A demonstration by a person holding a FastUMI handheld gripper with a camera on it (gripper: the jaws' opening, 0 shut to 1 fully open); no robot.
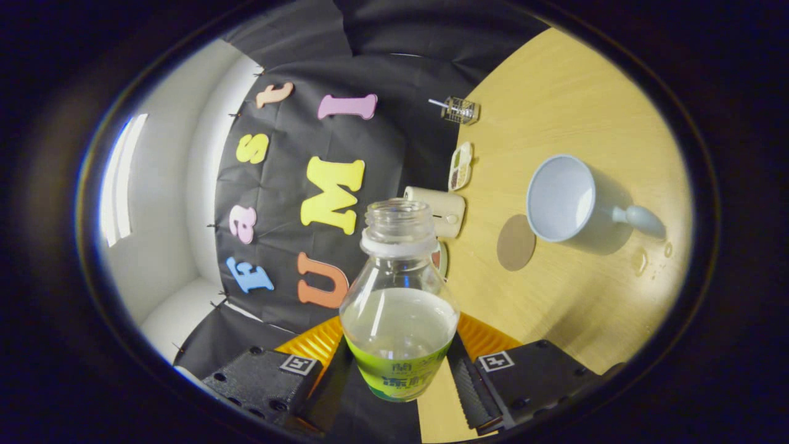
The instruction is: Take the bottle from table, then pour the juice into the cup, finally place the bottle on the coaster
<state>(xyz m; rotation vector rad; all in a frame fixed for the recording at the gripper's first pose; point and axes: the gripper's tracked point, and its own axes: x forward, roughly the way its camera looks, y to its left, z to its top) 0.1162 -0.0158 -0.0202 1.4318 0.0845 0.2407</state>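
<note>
Tool (399, 376) fingers stand partly spread, clamped on both sides of the uncapped, tilted bottle (399, 308).

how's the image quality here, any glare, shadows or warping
Gripper view: strong fisheye warping, table tipped sideways; sharp focus on the bottle held in the gripper; the cup casts a soft shadow; bright glare from the window strip.

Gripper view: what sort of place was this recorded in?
Likely a staged recording booth, not a home: a black cloth wall, a wooden table with a cup and coaster, and the claw shut on an uncapped bottle.
</note>
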